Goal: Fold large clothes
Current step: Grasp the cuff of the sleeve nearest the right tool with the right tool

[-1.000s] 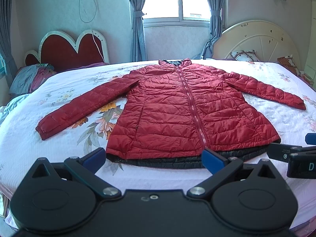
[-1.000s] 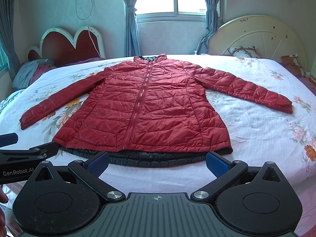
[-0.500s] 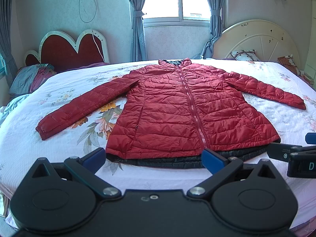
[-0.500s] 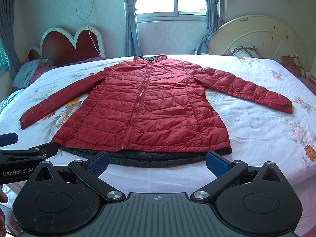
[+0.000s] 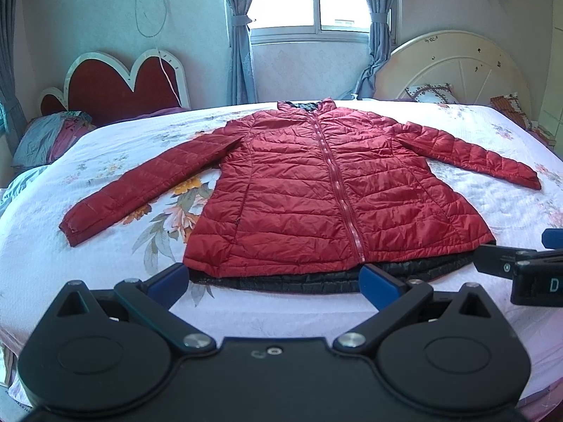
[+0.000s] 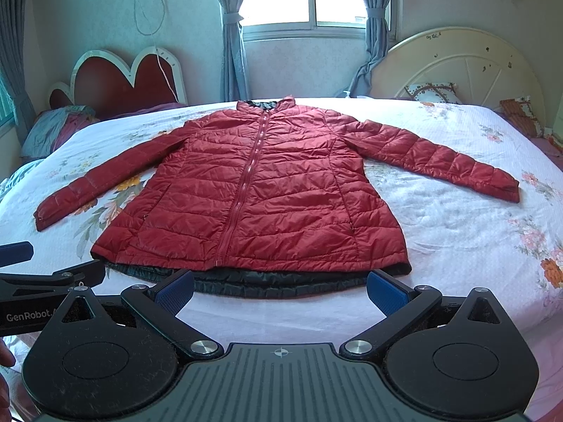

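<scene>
Red jacket (image 5: 327,193) flat on bed (image 5: 105,161), beyond wide-spread jaws.

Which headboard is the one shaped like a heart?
The red headboard with the white border, behind the jacket's left-hand sleeve. The other headboard is cream and a plain round arch.

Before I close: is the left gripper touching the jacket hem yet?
Apart. Left wrist view: the open left gripper sits short of the red jacket, white bedsheet showing between fingertips and hem.
</scene>
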Demonstrator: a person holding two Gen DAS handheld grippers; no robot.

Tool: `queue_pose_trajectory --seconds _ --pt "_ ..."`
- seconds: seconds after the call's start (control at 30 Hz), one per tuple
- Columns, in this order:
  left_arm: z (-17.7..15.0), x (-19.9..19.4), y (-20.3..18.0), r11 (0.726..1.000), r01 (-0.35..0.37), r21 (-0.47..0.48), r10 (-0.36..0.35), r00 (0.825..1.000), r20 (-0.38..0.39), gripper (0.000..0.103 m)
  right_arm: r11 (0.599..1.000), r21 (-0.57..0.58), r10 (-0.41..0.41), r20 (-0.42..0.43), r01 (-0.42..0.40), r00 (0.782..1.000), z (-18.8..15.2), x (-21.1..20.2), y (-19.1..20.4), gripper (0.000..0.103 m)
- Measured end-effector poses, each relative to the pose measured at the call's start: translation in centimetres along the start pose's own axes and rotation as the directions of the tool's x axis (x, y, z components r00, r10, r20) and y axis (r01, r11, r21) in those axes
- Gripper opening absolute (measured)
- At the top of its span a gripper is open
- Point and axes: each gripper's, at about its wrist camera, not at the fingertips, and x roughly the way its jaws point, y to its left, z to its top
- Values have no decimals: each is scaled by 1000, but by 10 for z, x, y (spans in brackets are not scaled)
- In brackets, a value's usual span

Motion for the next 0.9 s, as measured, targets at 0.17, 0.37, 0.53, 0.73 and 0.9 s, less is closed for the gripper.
queue_pose_trajectory --seconds 0.17,0.37,0.53,0.73,0.9 --pt "5 4 5 995 87 -50 -89 996 -19 103 1000 16 -17 24 17 1000 3 -1 -6 103" --pt "19 8 7 972 219 -84 -221 975 -5 103 993 73 -103 117 95 988 15 -10 -26 103" --pt "36 10 1 968 244 -67 -242 970 32 103 980 157 -150 168 124 974 27 -16 -43 103" --pt "45 24 -5 968 246 -49 -242 968 73 103 962 210 -214 189 174 958 34 -15 -58 103" --pt "54 45 -17 973 231 -20 -227 966 122 103 939 266 -274 187 220 943 39 0 -86 103"
